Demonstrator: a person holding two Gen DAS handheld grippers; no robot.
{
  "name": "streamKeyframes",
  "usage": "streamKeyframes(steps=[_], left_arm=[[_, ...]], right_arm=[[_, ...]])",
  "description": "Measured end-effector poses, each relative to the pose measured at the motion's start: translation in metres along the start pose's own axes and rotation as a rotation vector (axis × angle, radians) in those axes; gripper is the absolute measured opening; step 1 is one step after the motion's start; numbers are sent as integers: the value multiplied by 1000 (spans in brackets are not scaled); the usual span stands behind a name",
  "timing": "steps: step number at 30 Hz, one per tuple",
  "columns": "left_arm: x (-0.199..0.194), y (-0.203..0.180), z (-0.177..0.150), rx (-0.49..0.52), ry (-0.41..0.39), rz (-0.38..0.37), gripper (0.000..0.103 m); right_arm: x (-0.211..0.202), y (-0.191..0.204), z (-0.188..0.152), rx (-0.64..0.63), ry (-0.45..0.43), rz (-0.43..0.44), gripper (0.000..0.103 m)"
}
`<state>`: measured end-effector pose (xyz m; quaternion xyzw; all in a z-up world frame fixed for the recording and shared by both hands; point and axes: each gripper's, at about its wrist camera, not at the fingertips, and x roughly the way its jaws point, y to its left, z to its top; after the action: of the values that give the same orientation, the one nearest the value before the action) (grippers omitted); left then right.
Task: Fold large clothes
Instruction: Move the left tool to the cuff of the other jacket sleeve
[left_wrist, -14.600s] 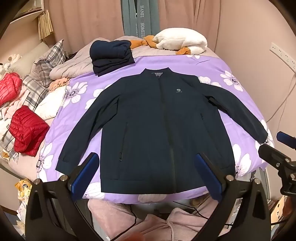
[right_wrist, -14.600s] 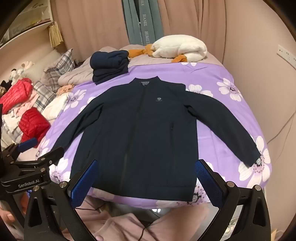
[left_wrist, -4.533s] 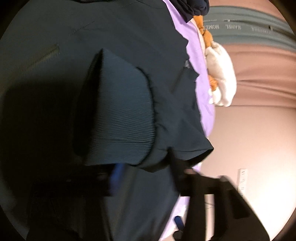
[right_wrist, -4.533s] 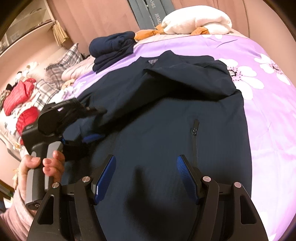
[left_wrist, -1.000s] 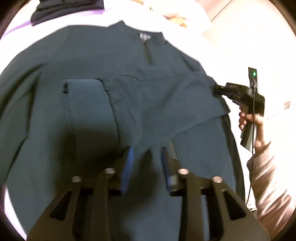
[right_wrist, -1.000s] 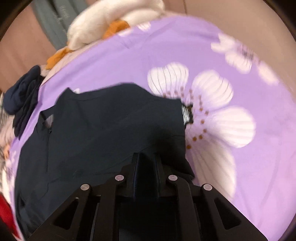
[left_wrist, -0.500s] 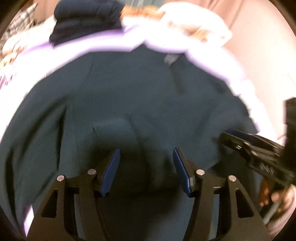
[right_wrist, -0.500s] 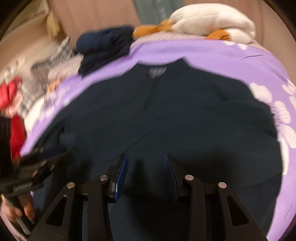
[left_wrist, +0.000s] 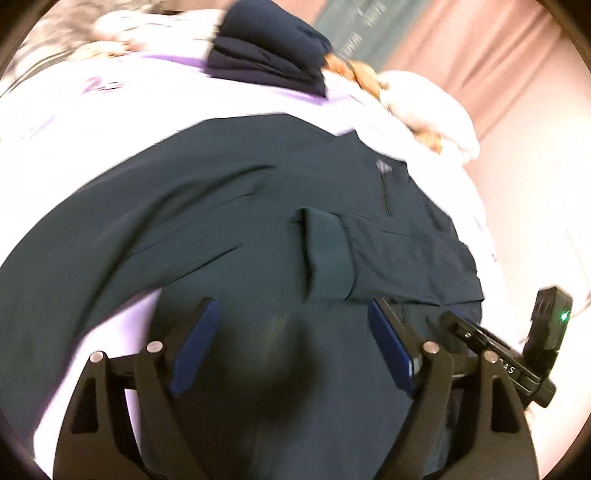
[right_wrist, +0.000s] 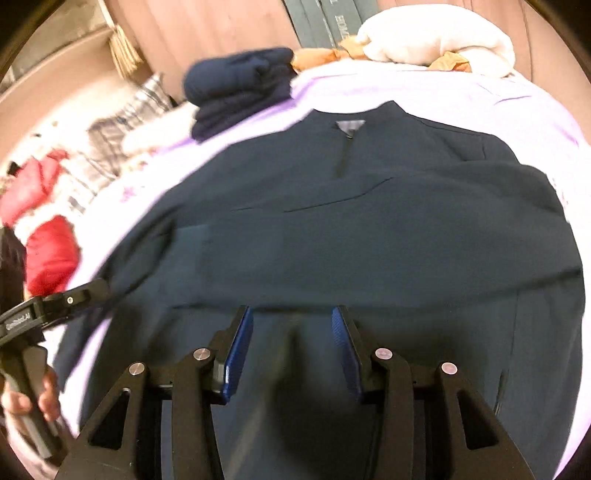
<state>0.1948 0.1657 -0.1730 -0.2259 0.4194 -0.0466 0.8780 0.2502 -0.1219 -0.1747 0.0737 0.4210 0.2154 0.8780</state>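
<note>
A dark navy jacket (left_wrist: 229, 206) lies front up on the purple flowered bedspread (left_wrist: 110, 99). One sleeve is folded across its chest, its ribbed cuff (left_wrist: 327, 254) near the zip. The other sleeve (left_wrist: 74, 258) still stretches out to the left. My left gripper (left_wrist: 291, 349) hovers over the jacket's lower part, its jaws opening with nothing between them. My right gripper (right_wrist: 291, 352) hangs over the jacket (right_wrist: 369, 240) below the folded sleeve, its jaws also opening and empty. Each gripper shows in the other's view: the right gripper (left_wrist: 495, 354) and the left gripper (right_wrist: 55, 302), held by a hand (right_wrist: 33, 398).
A folded pile of navy clothes (right_wrist: 240, 88) sits at the head of the bed beside a white bundle (right_wrist: 436, 33) with orange cloth. Red padded jackets (right_wrist: 48, 254) and plaid fabric (right_wrist: 125, 110) lie off the left side. A pink wall stands close on the right.
Both grippers have let go of the folded sleeve and drawn back over the jacket's lower part, their jaws wider. The left view has swung toward the outstretched sleeve.
</note>
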Motion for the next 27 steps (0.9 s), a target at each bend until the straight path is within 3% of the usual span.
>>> streamKeyframes(steps=[3,8,10,14,22,27], left_arm=[[-43,29,-22,-70,-46,5,89],[-97,75,-61,-202,-133,50,95],[-110,92,-73,-278,-162,48,101],[-130,123,-94,-397,-192,32,101],[-141,156,-107,-413,-226,1,102],[-142,187,-103,-437,-247,-24,102]], right_arm=[[-17,7,-20,34,-36,16,53],[-30,14,-41,122,-24,131,55],[-35,22,-44,113,-20,144,57],[-45,41,-45,106,-31,175,64],[-43,82,-45,106,-20,270,68],[-30,112,-41,82,-2,285,68]])
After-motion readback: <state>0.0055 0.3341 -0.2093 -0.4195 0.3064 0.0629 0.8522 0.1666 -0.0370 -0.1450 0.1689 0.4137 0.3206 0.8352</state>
